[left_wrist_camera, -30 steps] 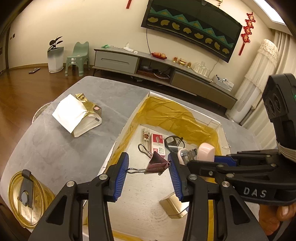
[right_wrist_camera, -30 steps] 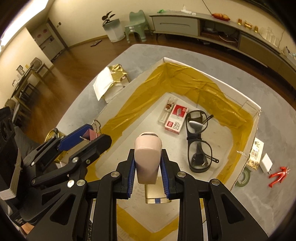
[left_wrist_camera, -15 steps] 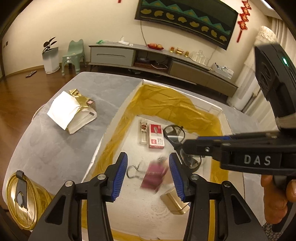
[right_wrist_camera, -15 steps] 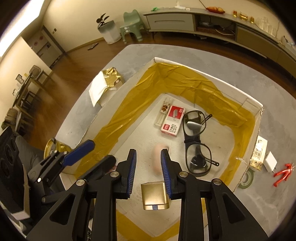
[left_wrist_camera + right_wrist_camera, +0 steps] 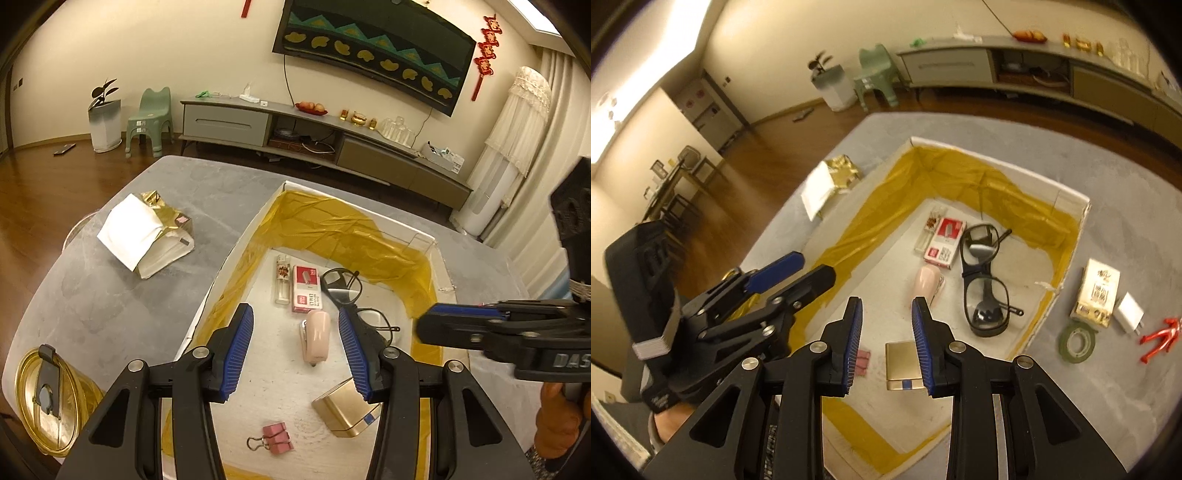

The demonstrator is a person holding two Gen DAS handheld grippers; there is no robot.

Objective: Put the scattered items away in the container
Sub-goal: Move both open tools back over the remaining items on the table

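Both loads have dropped since a second ago: the pink binder clip that the left gripper carried and the pale pink stapler that the right gripper carried now lie on the floor of the box. Each gripper hangs above the box with its jaws spread wide and nothing between them.

Inside the box, the binder clip sits near the front wall, just beside the gold case. The stapler lies toward the middle, close to the glasses and just in front of the red staple box and the lighter.

That makes two more items put away, but the job looks unfinished. On the tabletop to the right of the box remain a gold packet, a white charger, a green tape roll and a red figure. To the left of the box lie a torn gold-and-white wrapper and, at the tabletop's near edge, a gold lid.

With both grippers free, the likely next step is for each to swing out to its own side of the box and pick up the nearest stray piece.
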